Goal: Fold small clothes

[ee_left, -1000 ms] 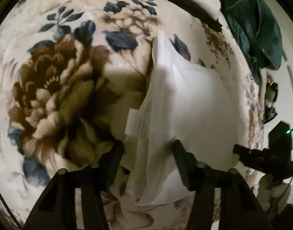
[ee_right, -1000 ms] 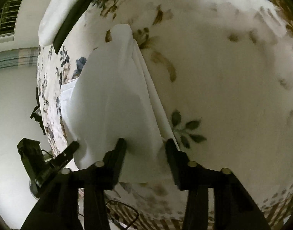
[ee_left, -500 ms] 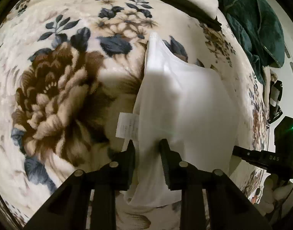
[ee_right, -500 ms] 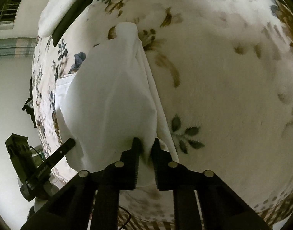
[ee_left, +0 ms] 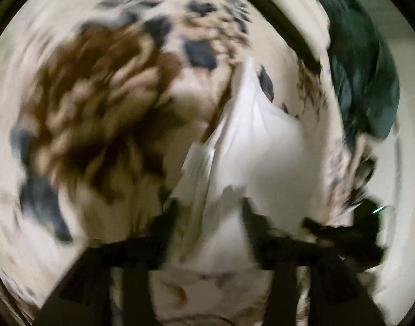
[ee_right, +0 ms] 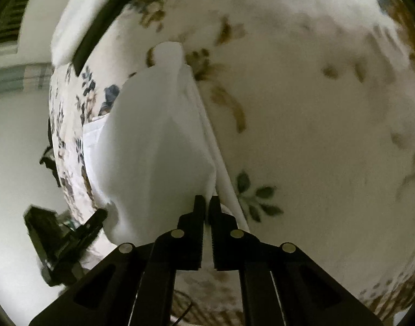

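On my left wrist view, badly blurred, the left gripper (ee_left: pixel 207 217) has its jaws spread wide around the white garment (ee_left: pixel 261 146) lying on the floral blanket (ee_left: pixel 98 95); its care label (ee_left: pixel 198 164) is unreadable. My right gripper (ee_right: pixel 207 203) is pinched closed on the garment's edge.
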The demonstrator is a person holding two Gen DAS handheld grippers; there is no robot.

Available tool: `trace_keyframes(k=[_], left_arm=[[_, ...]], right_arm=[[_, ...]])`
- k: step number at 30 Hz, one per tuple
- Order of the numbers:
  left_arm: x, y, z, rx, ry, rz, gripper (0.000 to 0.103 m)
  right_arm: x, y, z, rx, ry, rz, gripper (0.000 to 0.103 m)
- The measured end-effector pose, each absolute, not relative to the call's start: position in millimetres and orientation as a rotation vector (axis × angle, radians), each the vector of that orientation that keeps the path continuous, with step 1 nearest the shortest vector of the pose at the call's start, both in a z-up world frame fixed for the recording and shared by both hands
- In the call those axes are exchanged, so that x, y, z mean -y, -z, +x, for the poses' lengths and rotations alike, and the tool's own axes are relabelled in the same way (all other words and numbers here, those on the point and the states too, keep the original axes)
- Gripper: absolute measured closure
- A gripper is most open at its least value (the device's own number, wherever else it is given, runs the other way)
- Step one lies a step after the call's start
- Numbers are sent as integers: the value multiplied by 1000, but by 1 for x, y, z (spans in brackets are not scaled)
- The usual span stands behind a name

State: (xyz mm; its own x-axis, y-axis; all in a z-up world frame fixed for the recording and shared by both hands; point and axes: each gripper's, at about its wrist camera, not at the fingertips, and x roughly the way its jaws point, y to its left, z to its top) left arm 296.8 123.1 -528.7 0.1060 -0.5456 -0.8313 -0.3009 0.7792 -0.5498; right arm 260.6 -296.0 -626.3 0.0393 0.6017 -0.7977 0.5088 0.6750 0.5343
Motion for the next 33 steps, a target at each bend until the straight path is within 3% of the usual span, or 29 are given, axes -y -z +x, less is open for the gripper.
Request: trace_keyframes(k=[2, 3, 9, 17, 20, 21, 22, 23, 24, 26, 33], left_arm=[[-140, 531, 273, -1477, 167, -910, 41], [-144, 534, 264, -1478, 155, -966, 41], [-128, 578, 219, -1492, 136, -1340, 40], [-102, 601, 243, -1392, 112, -1394, 40], [-98, 589, 251, -1337, 100, -1358, 44], [-97, 587, 252, -1325, 100, -1341, 58], [-96, 584, 253, -1320, 102, -1328, 79], [-96, 578, 255, -1316, 95, -1301, 84], [-94, 576, 258, -1309, 92, -1297, 86], [-96, 566, 260, -1297, 90, -1290, 90], [-92, 511, 287, -1263, 107, -1237, 92]], right_arm=[[305, 628, 247, -1581, -69, 1026, 43], [310, 628, 238, -1559, -53, 1080, 39], [299, 654, 192, -1544, -59, 1327, 39], [267, 688, 189, -1407, -75, 1516, 38], [262, 688, 186, -1329, -67, 1567, 38], [260, 686, 185, -1305, -58, 1576, 38], [256, 685, 185, -1289, -53, 1581, 40], [254, 683, 184, -1270, -49, 1585, 51], [252, 680, 184, -1260, -50, 1585, 70], [247, 669, 187, -1250, -37, 1559, 83], [263, 599, 209, -1205, -54, 1500, 89]])
